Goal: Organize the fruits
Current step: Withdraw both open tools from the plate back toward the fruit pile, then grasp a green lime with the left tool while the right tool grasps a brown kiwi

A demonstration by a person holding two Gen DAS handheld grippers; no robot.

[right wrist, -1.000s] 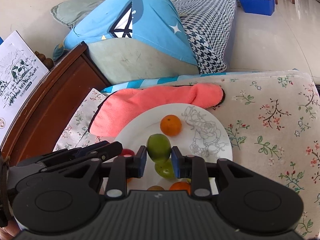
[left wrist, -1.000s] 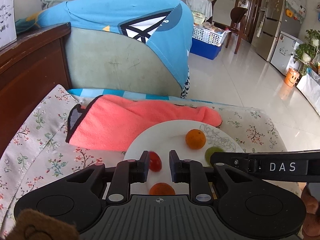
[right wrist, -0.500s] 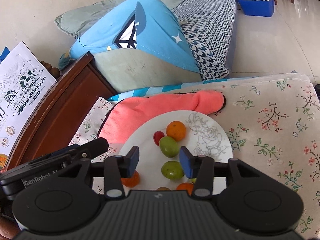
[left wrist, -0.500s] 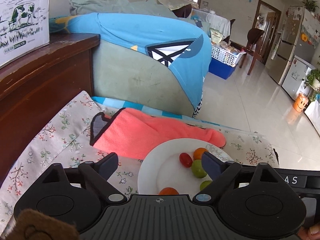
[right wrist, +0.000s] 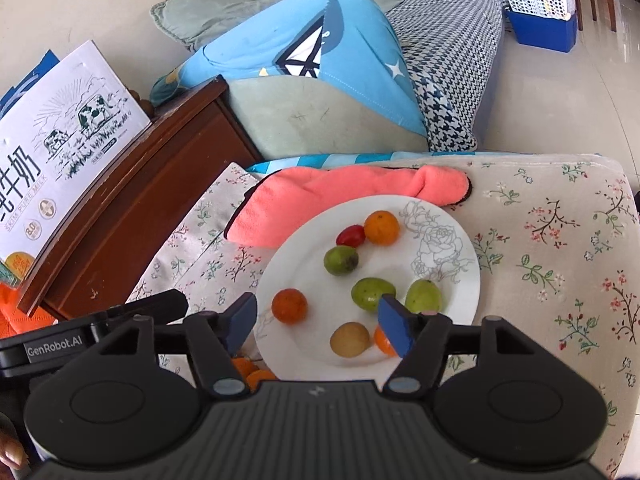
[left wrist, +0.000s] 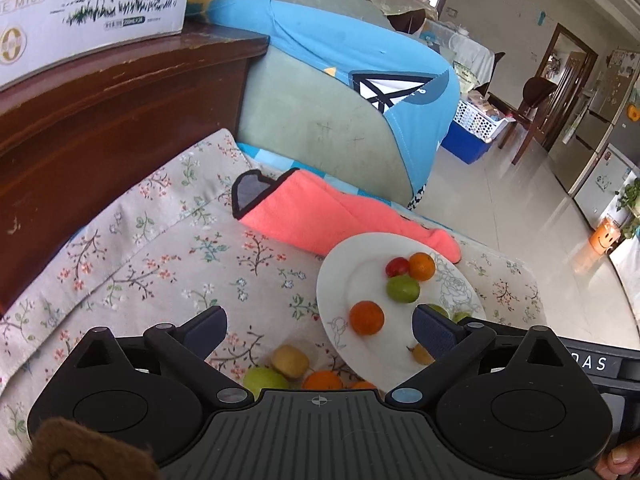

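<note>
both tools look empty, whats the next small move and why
Probably swing the left tool down toward the loose fruits lying on the floral cloth beside the plate. Its jaws are opening with nothing between them, and those fruits sit off the plate while seven or more already rest on it.

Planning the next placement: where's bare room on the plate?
The white plate is bare at its far-right side, over the rose drawing, right of the orange and beyond the green fruit. Also bare along the far-left rim by the pink towel. Near centre is crowded.
</note>
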